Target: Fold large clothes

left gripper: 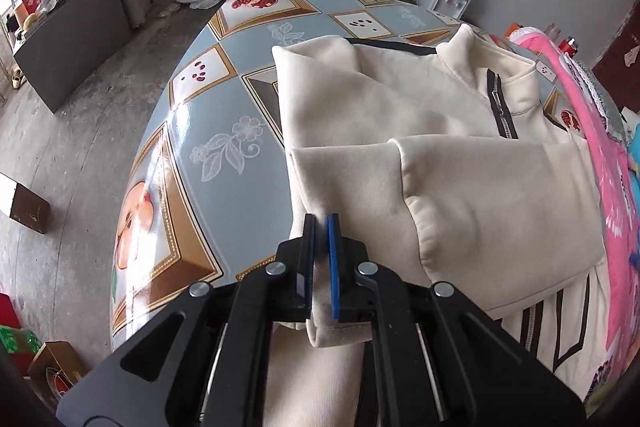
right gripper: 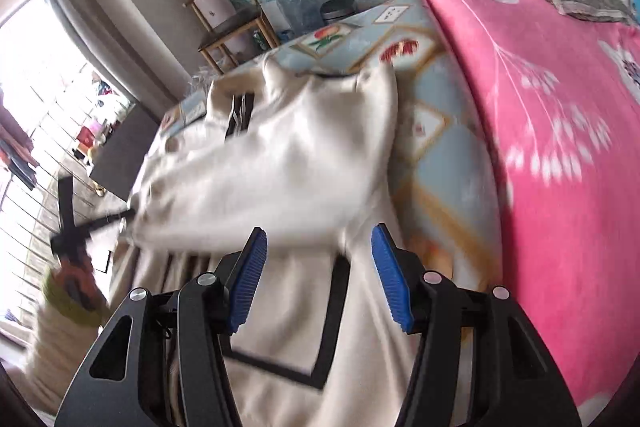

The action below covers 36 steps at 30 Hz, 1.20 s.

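1. The cream jacket (left gripper: 400, 107) is lying on the patterned table (left gripper: 208, 131), a sleeve (left gripper: 480, 195) already folded across its chest; the hem is hanging off the near edge
2. The left gripper (left gripper: 321, 227) is pinching that lower edge tight; the right gripper (right gripper: 318, 247) is hovering half-wide, holding nothing
3. Folding the bottom up is seemingly remaining

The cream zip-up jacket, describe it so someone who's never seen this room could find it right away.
Find the table with the glossy blue-grey fruit-picture cloth, beside the bright pink flowered blanket. The cream zip-up jacket lies on it, sleeves folded across. It is the only plain cream thing there, with a stand-up collar, a black-edged zipper and thin black stripes.
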Each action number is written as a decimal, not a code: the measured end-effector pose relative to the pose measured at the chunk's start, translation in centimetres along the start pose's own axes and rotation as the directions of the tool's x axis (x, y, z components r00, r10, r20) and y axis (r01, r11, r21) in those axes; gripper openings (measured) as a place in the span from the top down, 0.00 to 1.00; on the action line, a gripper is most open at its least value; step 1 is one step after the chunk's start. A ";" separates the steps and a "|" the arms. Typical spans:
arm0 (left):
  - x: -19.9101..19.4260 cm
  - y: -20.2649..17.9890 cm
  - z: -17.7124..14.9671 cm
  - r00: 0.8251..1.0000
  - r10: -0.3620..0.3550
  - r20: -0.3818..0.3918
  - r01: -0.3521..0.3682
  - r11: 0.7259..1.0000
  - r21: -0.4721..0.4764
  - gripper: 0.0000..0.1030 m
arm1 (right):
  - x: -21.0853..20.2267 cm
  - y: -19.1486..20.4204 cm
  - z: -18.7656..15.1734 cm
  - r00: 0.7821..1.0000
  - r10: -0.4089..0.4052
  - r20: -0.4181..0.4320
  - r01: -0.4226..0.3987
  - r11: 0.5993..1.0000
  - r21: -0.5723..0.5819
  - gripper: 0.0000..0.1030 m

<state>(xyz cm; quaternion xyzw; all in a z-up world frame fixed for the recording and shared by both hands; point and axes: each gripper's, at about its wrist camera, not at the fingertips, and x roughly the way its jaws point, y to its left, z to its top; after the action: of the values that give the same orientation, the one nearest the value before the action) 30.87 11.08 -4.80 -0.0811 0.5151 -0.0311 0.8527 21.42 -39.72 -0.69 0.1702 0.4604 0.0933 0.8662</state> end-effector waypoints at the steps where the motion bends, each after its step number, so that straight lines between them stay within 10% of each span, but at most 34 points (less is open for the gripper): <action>1: 0.1 -0.1 0.1 1.000 0.005 0.003 -0.005 1.000 0.006 0.94 | 0.9 -0.4 1.6 1.000 0.000 -0.004 0.000 1.000 0.010 0.48; 8: 0.5 -0.6 -0.4 0.999 0.036 0.019 -0.037 0.999 0.037 0.94 | 10.5 -4.5 8.4 0.991 -0.091 -0.098 0.101 0.990 0.102 0.53; 13: 0.5 -0.6 -0.7 0.999 0.025 0.045 -0.028 0.997 0.069 0.94 | 13.2 -4.9 9.6 0.991 -0.082 -0.106 0.094 0.989 0.112 0.94; 18: -1.5 -1.0 0.1 0.992 -0.016 0.129 0.005 0.997 0.081 0.94 | 9.5 -3.7 9.3 0.993 -0.106 0.057 0.099 0.989 0.113 0.95; 27: 0.2 -1.3 -0.3 0.995 0.063 0.078 -0.072 0.991 0.117 0.90 | 10.6 -5.1 8.6 0.983 -0.181 0.007 0.178 0.974 0.137 0.90; 32: -3.4 -1.3 -0.6 0.988 0.035 0.149 -0.057 0.988 0.146 0.90 | 5.4 -0.7 8.0 0.969 -0.215 0.119 0.218 0.976 -0.017 0.63; 36: -3.0 -2.0 -1.0 0.995 -0.013 0.104 -0.003 0.987 0.159 0.89 | 7.4 3.8 5.3 0.990 -0.141 0.020 0.142 0.968 -0.208 0.62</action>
<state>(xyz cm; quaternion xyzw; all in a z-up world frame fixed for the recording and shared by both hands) 28.69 9.46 -2.29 -0.0156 0.4654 -0.0700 0.8822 29.92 -34.98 -2.15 0.0452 0.4568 0.0787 0.8849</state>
